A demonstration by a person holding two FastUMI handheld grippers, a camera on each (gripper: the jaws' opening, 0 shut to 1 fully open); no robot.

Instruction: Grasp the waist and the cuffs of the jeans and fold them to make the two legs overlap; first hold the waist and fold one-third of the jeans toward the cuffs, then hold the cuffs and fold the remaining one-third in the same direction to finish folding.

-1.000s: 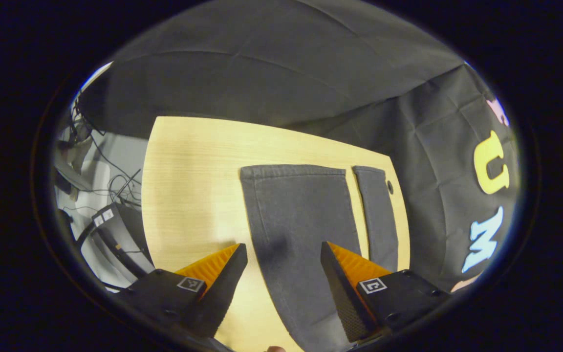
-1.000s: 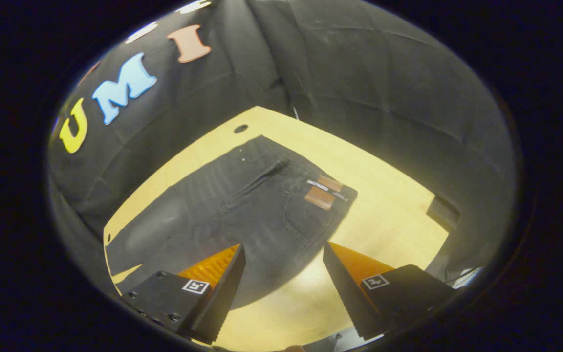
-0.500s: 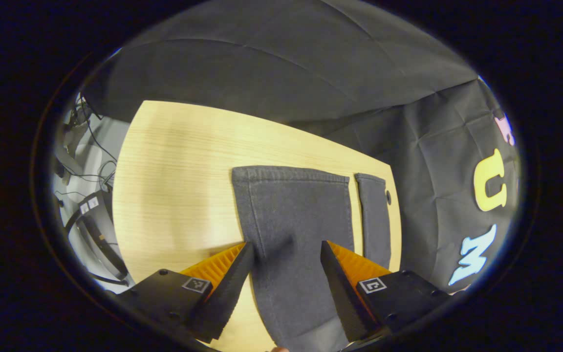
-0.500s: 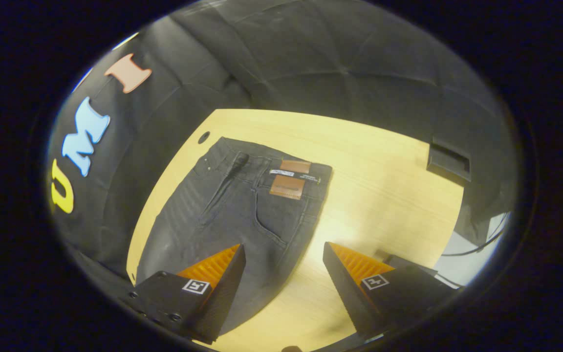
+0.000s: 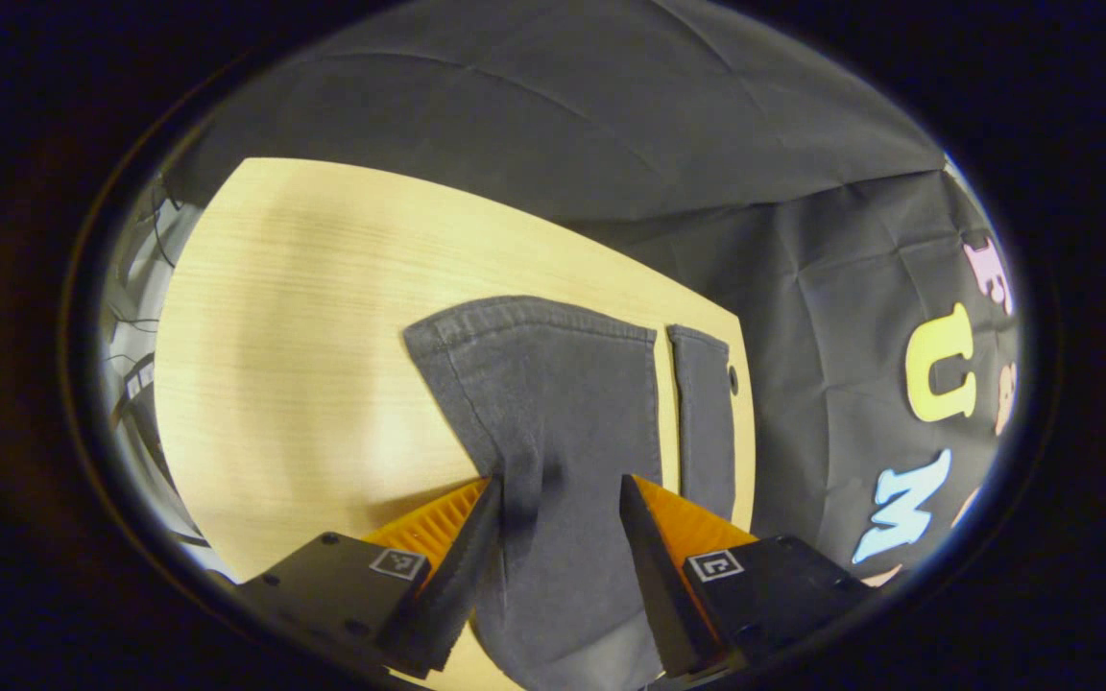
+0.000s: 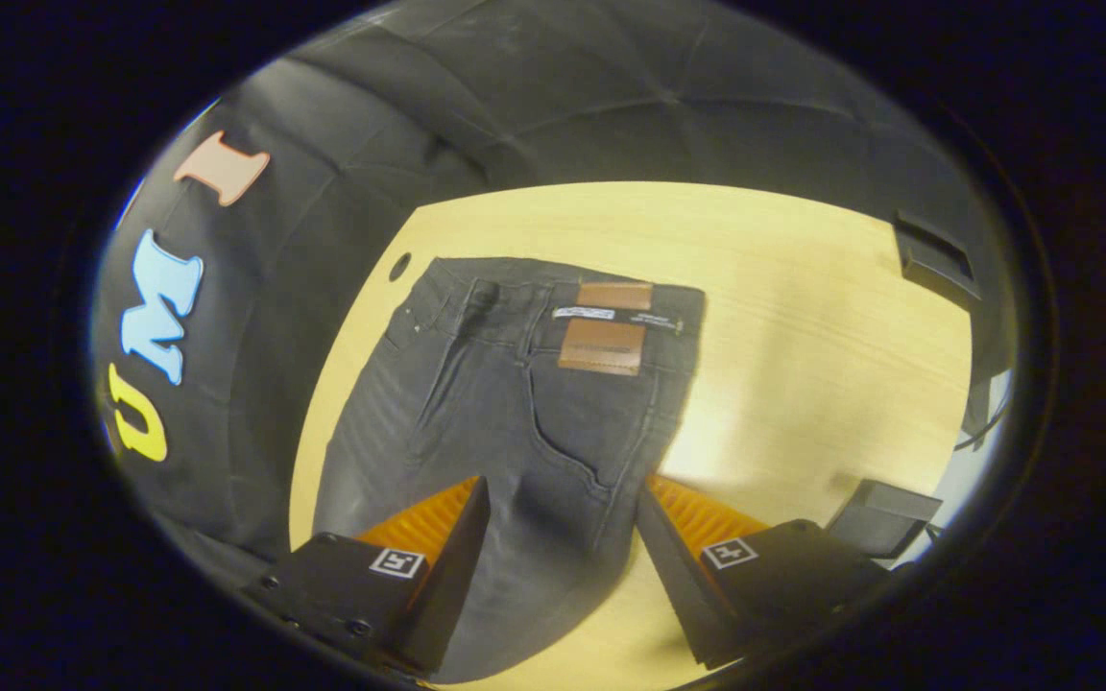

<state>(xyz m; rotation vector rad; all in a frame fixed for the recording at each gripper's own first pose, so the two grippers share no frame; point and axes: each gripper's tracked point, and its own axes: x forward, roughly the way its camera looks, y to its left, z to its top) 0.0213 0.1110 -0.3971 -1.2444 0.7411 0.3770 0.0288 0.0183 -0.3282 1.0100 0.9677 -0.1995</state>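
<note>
A pale wooden counter [image 5: 303, 317] is lying under warm light, its grain running crosswise. A small round hole [image 6: 400, 266] is sitting near its far corner by the wall; it is showing in the left gripper view too [image 5: 733, 379]. Black cloth [image 5: 553, 115] is hanging behind the counter, creased into folds. A dark box-like fitting [image 6: 932, 259] is sitting at the counter's far right edge. Loose cables [image 5: 135, 317] are trailing beyond the left edge.

Ahead of my left tool [image 5: 553, 499], the dark grey denim jeans [image 5: 563, 403] lie on the pale wooden bench [image 5: 303, 326], one leg between its fingers, the other just right. Ahead of my right tool [image 6: 563, 509], the waist [image 6: 563, 288] lies farthest, the hip between its fingers.
</note>
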